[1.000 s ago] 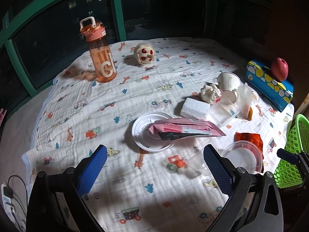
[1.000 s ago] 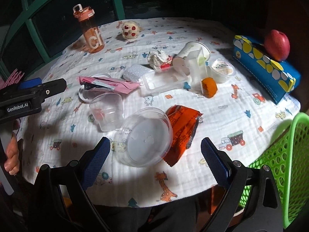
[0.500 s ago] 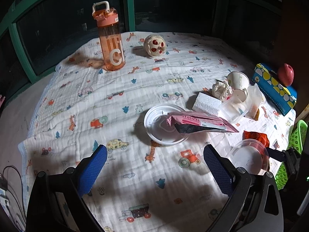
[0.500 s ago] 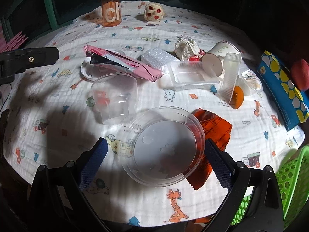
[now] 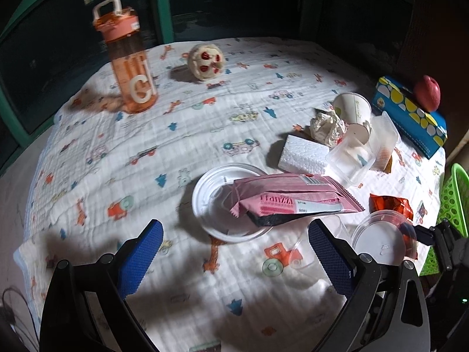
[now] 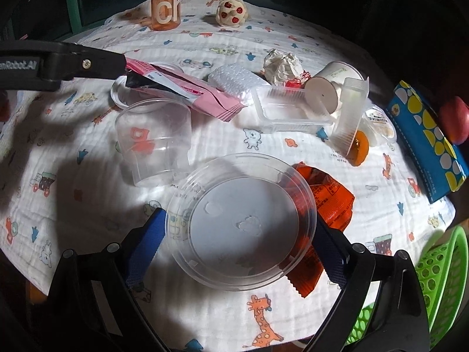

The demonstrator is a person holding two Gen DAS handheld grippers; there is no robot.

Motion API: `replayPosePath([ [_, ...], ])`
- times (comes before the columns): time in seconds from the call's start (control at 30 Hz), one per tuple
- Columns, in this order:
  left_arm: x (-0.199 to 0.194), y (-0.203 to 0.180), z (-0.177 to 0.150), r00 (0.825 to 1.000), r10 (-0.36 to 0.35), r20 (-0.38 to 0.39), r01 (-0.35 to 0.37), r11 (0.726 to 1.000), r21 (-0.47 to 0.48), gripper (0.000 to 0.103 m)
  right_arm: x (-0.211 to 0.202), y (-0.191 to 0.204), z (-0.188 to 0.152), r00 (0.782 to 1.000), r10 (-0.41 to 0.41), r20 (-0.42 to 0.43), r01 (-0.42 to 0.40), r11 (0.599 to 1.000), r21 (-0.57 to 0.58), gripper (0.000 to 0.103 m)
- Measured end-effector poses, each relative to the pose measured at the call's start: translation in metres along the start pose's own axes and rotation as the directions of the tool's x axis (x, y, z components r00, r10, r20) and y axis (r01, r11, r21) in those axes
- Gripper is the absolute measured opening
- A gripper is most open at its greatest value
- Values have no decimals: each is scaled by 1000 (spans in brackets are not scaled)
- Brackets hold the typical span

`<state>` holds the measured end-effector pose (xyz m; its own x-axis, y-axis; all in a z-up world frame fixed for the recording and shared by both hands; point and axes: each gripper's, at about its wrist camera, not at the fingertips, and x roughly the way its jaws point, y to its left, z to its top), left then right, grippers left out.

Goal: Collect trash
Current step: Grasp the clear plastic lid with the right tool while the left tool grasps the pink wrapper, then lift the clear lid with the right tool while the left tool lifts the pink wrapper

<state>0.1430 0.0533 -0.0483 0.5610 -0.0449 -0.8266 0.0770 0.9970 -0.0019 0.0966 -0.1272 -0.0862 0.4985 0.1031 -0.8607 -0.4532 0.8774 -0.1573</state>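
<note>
My right gripper [image 6: 237, 240] is closing around a clear round lid [image 6: 240, 223], and its blue pads touch the rim on both sides. The lid lies on the printed cloth [image 6: 205, 41], partly over an orange wrapper [image 6: 328, 202]. A clear plastic cup [image 6: 155, 143] stands just beyond the lid on the left. My left gripper [image 5: 234, 259] hangs open above the cloth with nothing between its fingers. Just ahead of it lies a pink wrapper [image 5: 293, 199] across a white plastic plate [image 5: 211, 202].
Foam block [image 5: 302, 155], crumpled paper [image 5: 325, 126], paper cup [image 5: 354, 111] and clear tray [image 5: 348, 161] cluster at the right. An orange bottle [image 5: 129, 64] and a spotted ball [image 5: 206, 61] stand at the back. Blue box [image 6: 428, 140] with apple; green basket [image 6: 439, 272] off the table's right edge.
My right gripper sank onto the clear lid and its jaws narrowed to the rim. My left gripper came lower and closer to the white plate and pink wrapper.
</note>
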Motion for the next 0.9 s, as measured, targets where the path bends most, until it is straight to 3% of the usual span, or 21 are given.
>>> replayPosePath([
  [0.17,17,-11,8,999,-38,0,38,994,104,96,-12,-8,1,999,29,13,-30,999,30,92],
  [0.33,29,-27,14,998,-63,-12,64,961,269,96,-27,-22,2,997,68,28,-70,994,87,92],
  [0.7,60,-23,30,970,-219,-108,239,941,239,96,-49,-44,3,993,103,63,-113,978,175,92],
  [0.73,62,-22,30,967,-228,-114,249,941,229,94,-49,-45,2,992,106,64,-116,977,181,92],
  [0.83,68,-20,31,958,-251,-138,275,940,200,73,-51,-48,2,991,111,68,-123,972,199,92],
  [0.9,70,-19,30,958,-252,-137,276,942,192,65,-52,-49,1,991,109,71,-121,971,204,92],
])
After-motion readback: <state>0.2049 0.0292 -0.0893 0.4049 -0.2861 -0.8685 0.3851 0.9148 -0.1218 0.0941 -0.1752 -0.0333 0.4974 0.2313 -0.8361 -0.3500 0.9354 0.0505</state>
